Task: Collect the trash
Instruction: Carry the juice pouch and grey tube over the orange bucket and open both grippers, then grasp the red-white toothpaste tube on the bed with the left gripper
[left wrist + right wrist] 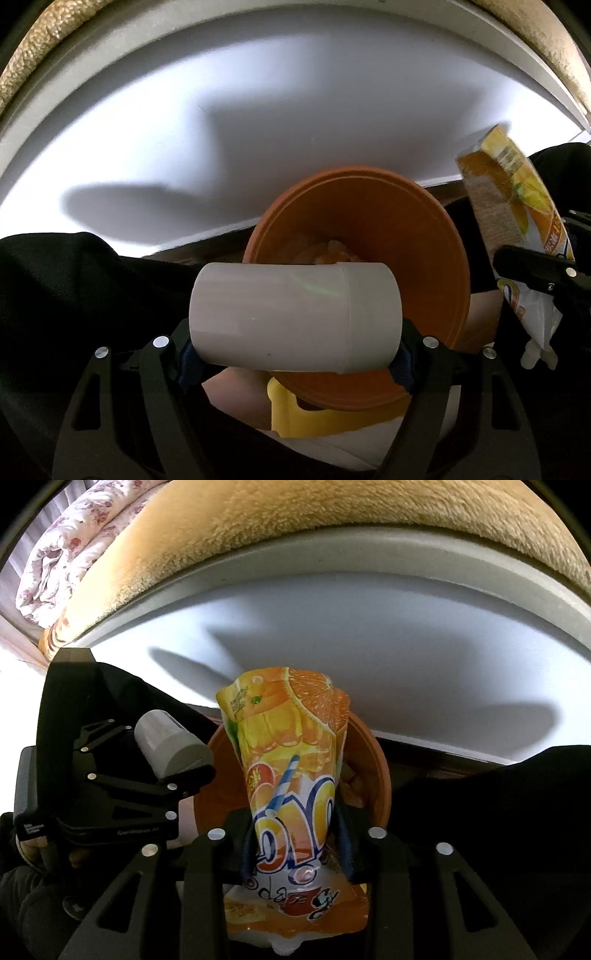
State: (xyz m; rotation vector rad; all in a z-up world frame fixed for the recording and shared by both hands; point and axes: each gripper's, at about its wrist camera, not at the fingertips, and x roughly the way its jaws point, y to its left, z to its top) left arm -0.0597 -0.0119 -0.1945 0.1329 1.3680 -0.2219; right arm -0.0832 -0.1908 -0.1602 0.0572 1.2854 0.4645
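An orange round bin (369, 206) sits just below the near edge of a white table. My left gripper (295, 356) is shut on a pale grey cup (280, 314), held sideways over the bin's near rim. In the right wrist view the same cup (166, 738) hangs left of the bin (373, 768). My right gripper (295, 849) is shut on an orange juice pouch (291, 760), with its pads against both sides. The pouch reaches forward over the bin's mouth. It also shows at the right edge as the pouch (517, 206). Some orange scraps (332, 254) lie inside the bin.
The white table (258, 110) spreads beyond the bin, with shadows of both grippers on it. Behind it is a bed with a tan fleece blanket (332, 517) and a floral quilt (74, 546). Black clothing flanks the bin, and a yellow plastic piece (295, 417) sits under it.
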